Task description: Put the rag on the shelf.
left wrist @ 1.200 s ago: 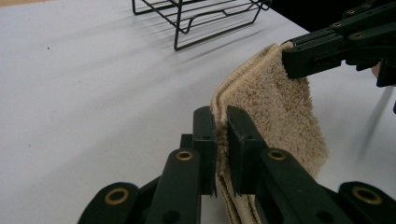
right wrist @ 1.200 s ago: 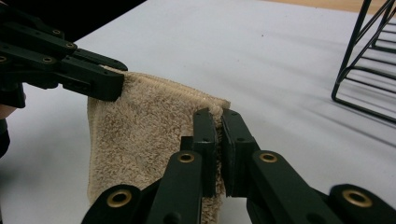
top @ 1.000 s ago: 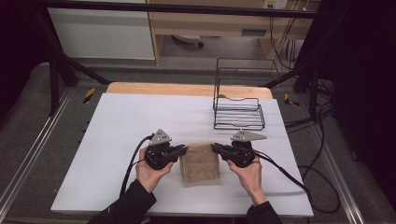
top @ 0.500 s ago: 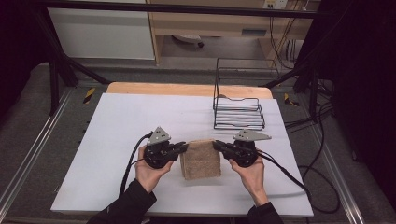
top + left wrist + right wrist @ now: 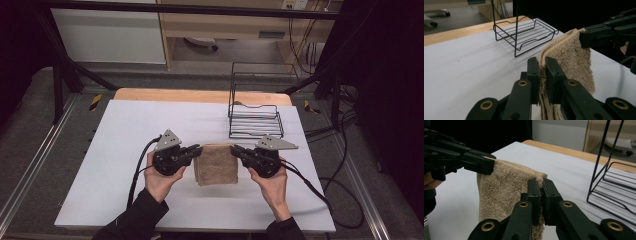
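A folded beige towel [image 5: 216, 162] hangs between my two grippers above the white table top [image 5: 125, 130]. My left gripper [image 5: 196, 149] is shut on the towel's top left corner, and its jaws pinch the folded edge of the towel [image 5: 564, 53] in the left gripper view. My right gripper [image 5: 235, 148] is shut on the top right corner. In the right gripper view the towel [image 5: 501, 187] droops from its clamped upper edge, with the left gripper [image 5: 486, 166] holding the far corner. The right gripper [image 5: 584, 38] grips the far corner in the left gripper view.
A black wire rack [image 5: 255, 120] stands on the table behind and to the right of the towel, also seen as the rack [image 5: 524, 35] and the rack [image 5: 614, 177]. A wooden strip [image 5: 200, 95] edges the table's far side. Cables trail off to the right.
Both grippers have risen with the towel, lifting it off the table so that it hangs from its top edge.
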Motion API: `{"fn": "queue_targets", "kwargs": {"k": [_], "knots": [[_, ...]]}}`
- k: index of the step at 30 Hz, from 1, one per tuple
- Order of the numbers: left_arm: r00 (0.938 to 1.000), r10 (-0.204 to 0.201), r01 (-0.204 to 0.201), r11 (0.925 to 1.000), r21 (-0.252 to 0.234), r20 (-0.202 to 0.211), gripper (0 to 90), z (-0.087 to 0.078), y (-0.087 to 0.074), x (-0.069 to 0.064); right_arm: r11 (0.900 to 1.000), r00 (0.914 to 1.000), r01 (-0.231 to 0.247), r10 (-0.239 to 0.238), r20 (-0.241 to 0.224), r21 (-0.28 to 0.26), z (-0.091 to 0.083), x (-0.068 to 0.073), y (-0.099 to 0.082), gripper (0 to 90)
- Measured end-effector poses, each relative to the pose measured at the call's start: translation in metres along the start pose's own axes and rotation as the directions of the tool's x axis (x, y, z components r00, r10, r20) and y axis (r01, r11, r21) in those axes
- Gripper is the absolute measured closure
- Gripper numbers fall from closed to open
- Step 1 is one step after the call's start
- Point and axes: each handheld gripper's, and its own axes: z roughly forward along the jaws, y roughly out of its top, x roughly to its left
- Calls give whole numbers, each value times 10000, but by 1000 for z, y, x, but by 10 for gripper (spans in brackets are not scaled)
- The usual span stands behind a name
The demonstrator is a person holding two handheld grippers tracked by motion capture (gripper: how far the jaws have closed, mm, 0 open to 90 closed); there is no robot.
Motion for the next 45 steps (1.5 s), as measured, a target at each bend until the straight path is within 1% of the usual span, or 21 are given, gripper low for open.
{"fn": "queue_targets", "kwargs": {"k": [3, 10, 14, 17, 28, 33, 37, 45], "knots": [[10000, 50, -50, 9999, -120, 21, 819, 1, 5, -1, 9998, 9999, 50, -48, 103, -173, -4, -1, 4, 859], [9996, 276, -275, 9993, -272, 51, 819, 5, 19, -3, 9989, 9995, -3, 18, 304, -479, -11, -5, 11, 859], [9993, 376, -374, 9986, -386, 57, 819, 8, 27, -4, 9981, 9988, 152, -123, 484, -604, -14, -6, 17, 859], [9993, 366, -362, 9980, -523, 73, 819, 10, 34, -5, 9969, 9978, 268, -221, 632, -739, -18, -8, 23, 859], [9992, 386, -371, 9941, -1016, 129, 819, 18, 59, -10, 9909, 9942, 403, -270, 1038, -1284, -32, -14, 41, 859], [9990, 412, -389, 9919, -1212, 165, 819, 21, 67, -12, 9881, 9924, 429, -250, 1207, -1475, -38, -17, 48, 859], [9991, 404, -381, 9902, -1342, 146, 819, 24, 74, -13, 9850, 9898, 560, -333, 1386, -1630, -42, -20, 55, 860], [9986, 489, -453, 9855, -1637, 178, 819, 27, 89, -15, 9801, 9873, 662, -373, 1543, -1870, -48, -23, 63, 860]]}}
